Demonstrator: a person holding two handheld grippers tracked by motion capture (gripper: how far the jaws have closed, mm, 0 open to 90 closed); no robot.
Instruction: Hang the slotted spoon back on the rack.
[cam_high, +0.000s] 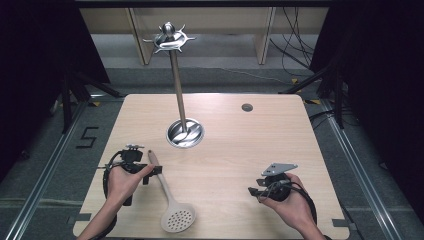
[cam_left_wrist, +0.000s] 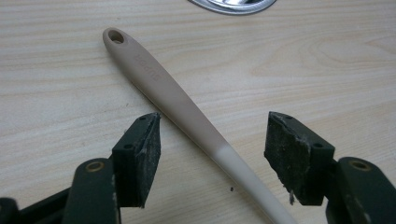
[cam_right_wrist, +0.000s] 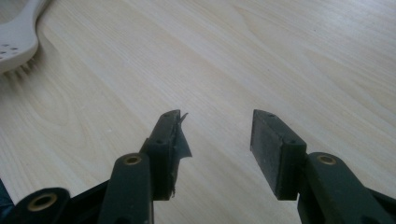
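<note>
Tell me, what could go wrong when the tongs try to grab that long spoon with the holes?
The left tongs stand open around the slotted spoon, whose handle runs slantwise between the pads. Closing now might twist or flick it. The grip would also land on the handle, far from the wide head, so the head could droop when lifted. The metal rack stands just beyond, and a swinging spoon might knock it.

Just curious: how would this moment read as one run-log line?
left tongs: open, astride skimmer handle | right tongs: open over bare table | skimmer unlifted

High view overhead facing forward-down on table (cam_high: 240, 150), both gripper views close, low, sharing spatula (cam_left_wrist: 187, 102)
</note>
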